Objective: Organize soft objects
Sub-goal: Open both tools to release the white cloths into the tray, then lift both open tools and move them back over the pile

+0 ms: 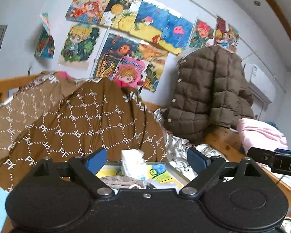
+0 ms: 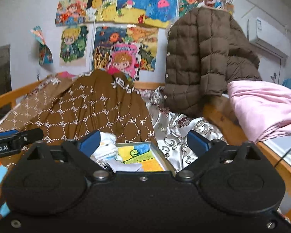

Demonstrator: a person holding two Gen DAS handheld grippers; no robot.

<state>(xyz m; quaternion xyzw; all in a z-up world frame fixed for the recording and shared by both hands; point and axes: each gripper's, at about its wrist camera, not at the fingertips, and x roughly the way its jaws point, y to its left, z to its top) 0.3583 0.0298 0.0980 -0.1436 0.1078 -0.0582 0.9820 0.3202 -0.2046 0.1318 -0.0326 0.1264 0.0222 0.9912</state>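
A brown quilt with a white dotted pattern [image 1: 73, 116] [image 2: 99, 106] is heaped on the bed ahead. A brown puffer jacket [image 1: 209, 95] [image 2: 203, 58] hangs over the wooden bed frame at the right. A pink cloth [image 1: 261, 134] [image 2: 265, 106] lies folded on the frame's right end. A small white patterned cloth [image 1: 132, 162] [image 2: 106, 145] sits on a framed picture [image 1: 164, 172] [image 2: 145, 155]. My left gripper [image 1: 146, 158] is open above that cloth, nothing between its fingers. My right gripper [image 2: 143, 140] is open too, its left finger beside the white cloth.
A silver floral bedsheet [image 2: 184, 132] covers the mattress. The wooden bed rail [image 2: 252, 145] runs along the right. Children's drawings [image 1: 126, 29] cover the wall, and an air conditioner [image 2: 267, 36] hangs at the right. The other gripper shows at each view's edge.
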